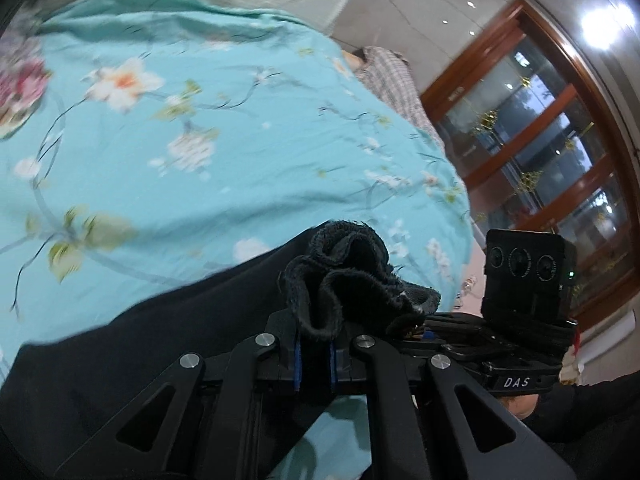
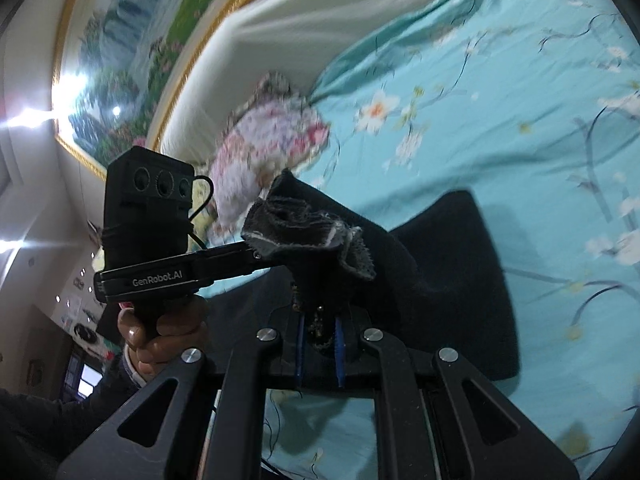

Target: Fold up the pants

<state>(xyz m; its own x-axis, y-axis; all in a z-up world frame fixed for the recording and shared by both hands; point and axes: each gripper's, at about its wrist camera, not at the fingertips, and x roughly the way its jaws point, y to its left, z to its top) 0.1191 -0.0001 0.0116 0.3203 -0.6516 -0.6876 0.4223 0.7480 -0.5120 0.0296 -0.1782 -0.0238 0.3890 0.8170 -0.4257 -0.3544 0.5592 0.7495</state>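
The pants (image 1: pixel 120 344) are dark navy and lie on a turquoise floral bedsheet (image 1: pixel 200 160). In the left wrist view my left gripper (image 1: pixel 314 346) is shut on a bunched, frayed edge of the pants (image 1: pixel 344 280) that sticks up past its blue pads. My right gripper (image 1: pixel 424 322) comes in from the right beside it, touching the same bunch. In the right wrist view my right gripper (image 2: pixel 320 340) is shut on a gathered fold of the pants (image 2: pixel 312 232). The rest of the pants (image 2: pixel 460 272) hangs down onto the bedsheet (image 2: pixel 500 120). My left gripper (image 2: pixel 252 254) is close on the left, held by a hand (image 2: pixel 160 332).
A floral pillow (image 2: pixel 264 152) lies at the head of the bed by a white headboard (image 2: pixel 320 12), under a gold-framed painting (image 2: pixel 132 40). A checked cloth (image 1: pixel 392 76) lies at the bed's far edge. Beyond it is a wooden-framed glass door (image 1: pixel 540 140).
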